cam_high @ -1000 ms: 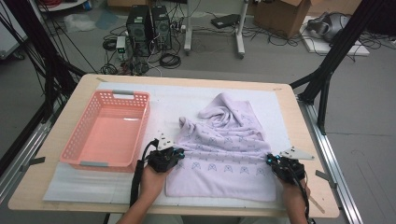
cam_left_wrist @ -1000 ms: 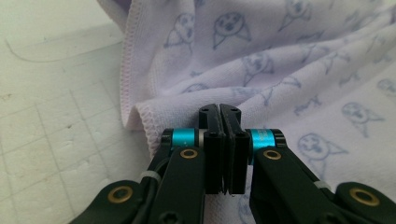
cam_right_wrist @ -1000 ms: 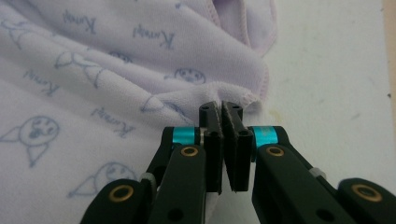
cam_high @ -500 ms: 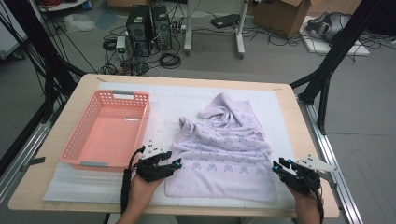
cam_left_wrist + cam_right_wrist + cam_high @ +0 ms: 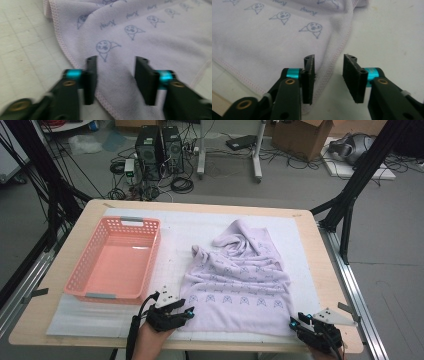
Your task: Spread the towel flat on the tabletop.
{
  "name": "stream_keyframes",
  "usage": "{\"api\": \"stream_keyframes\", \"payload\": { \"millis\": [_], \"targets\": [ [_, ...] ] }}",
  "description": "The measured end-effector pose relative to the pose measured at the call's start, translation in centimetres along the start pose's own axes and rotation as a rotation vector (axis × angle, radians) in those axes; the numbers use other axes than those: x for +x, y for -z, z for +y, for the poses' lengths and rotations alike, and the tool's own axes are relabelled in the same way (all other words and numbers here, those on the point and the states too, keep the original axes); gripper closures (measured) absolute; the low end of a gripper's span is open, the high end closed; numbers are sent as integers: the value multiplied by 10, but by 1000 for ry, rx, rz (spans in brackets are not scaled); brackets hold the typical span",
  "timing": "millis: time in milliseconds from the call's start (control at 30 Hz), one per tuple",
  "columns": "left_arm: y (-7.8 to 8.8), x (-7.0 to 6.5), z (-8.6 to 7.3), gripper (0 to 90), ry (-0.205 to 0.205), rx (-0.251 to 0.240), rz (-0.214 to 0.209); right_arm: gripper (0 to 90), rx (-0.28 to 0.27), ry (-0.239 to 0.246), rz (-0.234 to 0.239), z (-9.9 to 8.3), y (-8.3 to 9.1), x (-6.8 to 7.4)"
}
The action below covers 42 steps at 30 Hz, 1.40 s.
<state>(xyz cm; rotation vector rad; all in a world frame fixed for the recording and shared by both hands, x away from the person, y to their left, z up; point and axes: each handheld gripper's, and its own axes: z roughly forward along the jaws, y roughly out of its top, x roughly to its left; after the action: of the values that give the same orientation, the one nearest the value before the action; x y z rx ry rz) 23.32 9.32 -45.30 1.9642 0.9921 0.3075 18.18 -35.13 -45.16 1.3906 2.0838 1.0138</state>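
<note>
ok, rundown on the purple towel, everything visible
The purple towel is pale lilac, soft-looking cloth with rows of small printed faces and a stitched pink hem. Its near half lies flat on the white mat; the far end is bunched into twisted folds. It sits right of the pink basket, apart from it. The left tool and right tool are at its near corners, jaws open and just widened, gripping nothing.
</note>
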Motion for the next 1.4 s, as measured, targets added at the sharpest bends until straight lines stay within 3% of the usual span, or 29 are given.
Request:
{"api": "stream_keyframes", "payload": {
  "millis": [33, 100, 133, 200, 367, 500, 567, 600, 633, 733, 767, 933, 1100, 1167, 1367, 1400],
  "targets": [
    [1, -3, -1, 613, -25, 3, 25, 621, 0, 0, 0, 0, 0, 0],
    [3, -4, -2, 793, -50, 17, 35, 769, 7, 5, -6, 0, 2, 7],
    [7, -3, -5, 872, -14, 13, 16, 860, 18, 38, -19, 0, 3, 15],
    [10, -4, -7, 875, -14, 13, 17, 864, 24, 55, -35, 0, 4, 18],
    [25, -10, -18, 876, 4, 6, -8, 868, 13, 22, -46, -10, 20, 20],
    [34, -17, -25, 874, -13, 2, -31, 860, 4, 10, -50, -15, 38, 23],
    [36, -17, -28, 838, -21, -21, -51, 840, 3, 5, -34, -18, 43, 25],
    [36, -17, -29, 783, -17, -30, -50, 807, -4, -2, -31, -19, 44, 27],
    [37, -16, -30, 626, -7, -38, -43, 739, -11, -19, -28, -22, 47, 29],
    [40, -13, -31, 547, 14, -79, -34, 689, -35, -38, -30, -25, 51, 30],
    [41, -13, -30, 464, 9, -90, -22, 656, -59, -44, -47, -26, 56, 30],
    [41, -7, -28, 457, 14, -119, -21, 647, -88, -64, -96, -29, 61, 20],
    [35, 1, -23, 455, 25, -108, -39, 685, -96, -103, -102, -28, 55, 8],
    [33, 3, -21, 455, 34, -108, -43, 694, -95, -95, -104, -25, 52, 6],
    [23, 8, -16, 459, 48, -71, -57, 693, -64, -114, -62, -14, 33, -4],
    [20, 8, -15, 458, 48, -64, -63, 673, -47, -107, -25, -10, 24, -7]
  ]
}}
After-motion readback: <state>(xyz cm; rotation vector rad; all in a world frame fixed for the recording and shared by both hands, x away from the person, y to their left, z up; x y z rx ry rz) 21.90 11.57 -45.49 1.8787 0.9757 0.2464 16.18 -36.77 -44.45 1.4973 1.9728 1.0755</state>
